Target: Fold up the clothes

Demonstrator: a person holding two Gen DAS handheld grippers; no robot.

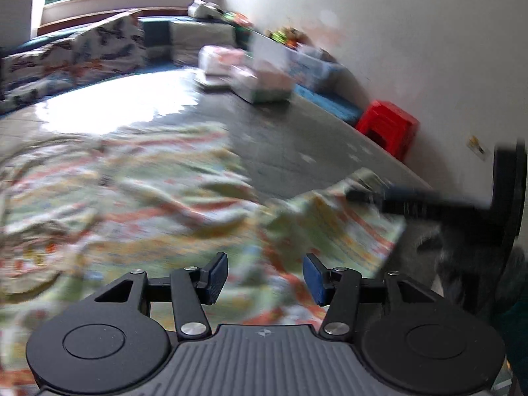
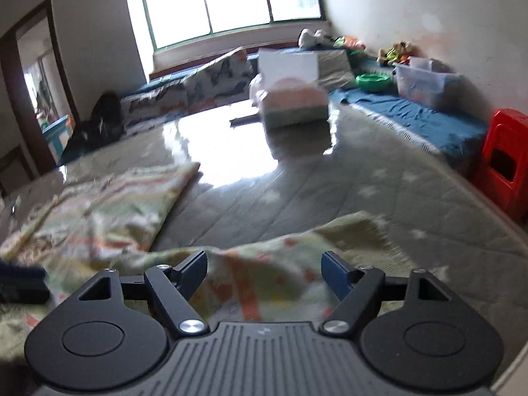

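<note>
patterned cloth (image 2: 264,283) beneath spread fingers (image 2: 194,272)

Home, bedroom-like room. Grey quilted mattress (image 2: 297,191) spread below claw. Ahead, big window (image 2: 231,0) lit room. Folded patterned bedding (image 2: 217,76) and storage boxes (image 2: 293,99) lay ahead, under window. Soft toys (image 2: 396,51), green bowl (image 2: 373,81), clear plastic bin (image 2: 425,84) lined wall ahead-right. Red plastic stool (image 2: 505,161) stood right. Doorway (image 2: 36,92) opened far left.
</note>
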